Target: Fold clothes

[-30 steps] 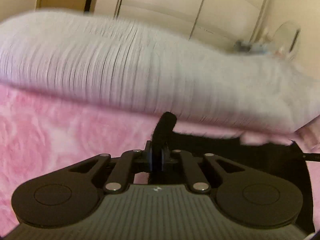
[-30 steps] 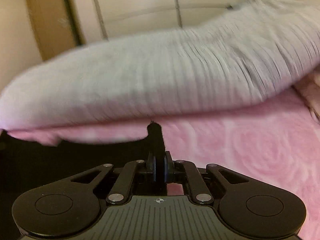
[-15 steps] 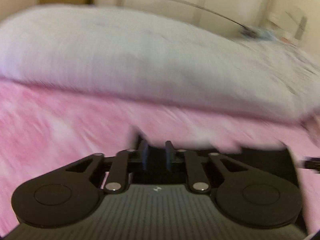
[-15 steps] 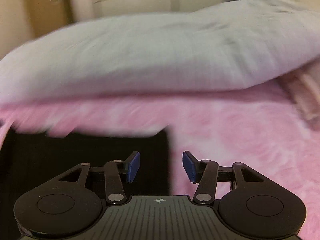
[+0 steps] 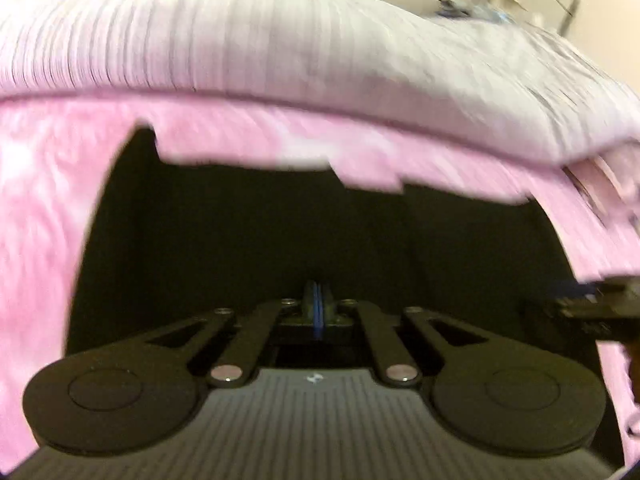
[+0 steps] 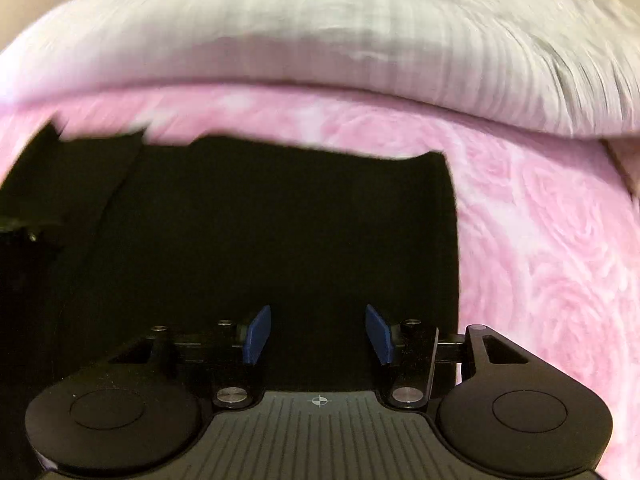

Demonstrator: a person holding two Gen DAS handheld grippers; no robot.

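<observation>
On the pink rose-patterned blanket (image 5: 36, 240), the left wrist view shows a black garment (image 5: 280, 232) lying flat below a pale ribbed pillow (image 5: 280, 40), with the left gripper (image 5: 317, 312) above it, its blue pads pressed together and nothing visibly caught between them. In the right wrist view the right gripper (image 6: 318, 334) hovers over the same black garment (image 6: 280, 220) with its pads spread wide and empty. A fold seems just laid, so the next move calls for picking a fresh edge, likely the straight right-hand one.
</observation>
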